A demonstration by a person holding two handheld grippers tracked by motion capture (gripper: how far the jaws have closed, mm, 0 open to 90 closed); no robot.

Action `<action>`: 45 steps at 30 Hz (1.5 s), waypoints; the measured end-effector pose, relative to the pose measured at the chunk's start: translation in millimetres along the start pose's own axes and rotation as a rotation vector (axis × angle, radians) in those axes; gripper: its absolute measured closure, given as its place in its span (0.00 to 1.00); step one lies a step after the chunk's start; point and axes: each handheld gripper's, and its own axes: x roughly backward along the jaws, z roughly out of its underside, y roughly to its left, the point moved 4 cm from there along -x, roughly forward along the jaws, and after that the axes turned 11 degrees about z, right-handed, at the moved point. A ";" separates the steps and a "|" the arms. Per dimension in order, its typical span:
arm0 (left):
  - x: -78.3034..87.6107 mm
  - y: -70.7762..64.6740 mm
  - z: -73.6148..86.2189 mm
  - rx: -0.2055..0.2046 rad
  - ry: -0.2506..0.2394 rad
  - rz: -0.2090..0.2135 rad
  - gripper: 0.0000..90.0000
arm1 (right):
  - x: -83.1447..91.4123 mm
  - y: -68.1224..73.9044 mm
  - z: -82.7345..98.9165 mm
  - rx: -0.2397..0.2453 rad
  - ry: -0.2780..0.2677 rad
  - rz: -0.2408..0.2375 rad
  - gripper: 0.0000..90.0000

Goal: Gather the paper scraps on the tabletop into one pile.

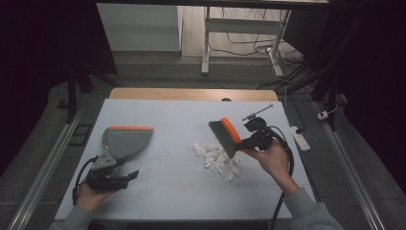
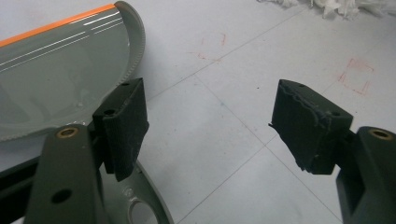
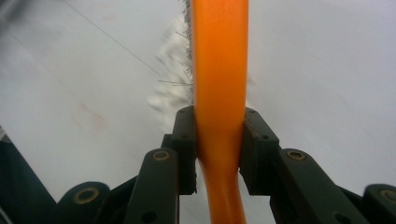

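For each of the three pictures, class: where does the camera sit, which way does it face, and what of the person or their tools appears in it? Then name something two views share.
High view: above the person's side, looking forward and down on the table; both forearms, left gripper, right gripper.
Left gripper view: rides the left gripper, looking along open jaws at the dustpan.
Right gripper view: rides the right gripper, jaws clamping the brush handle.
Shared: the paper scraps appear in the high and left gripper views.

White power strip (image 1: 301, 139) on floor; cables (image 1: 249, 48) beyond table.
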 end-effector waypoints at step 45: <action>-1.2 -1.3 2.3 -0.006 0.010 -0.001 0.31 | -13.5 15.5 -25.2 -0.019 -0.052 -0.125 0.78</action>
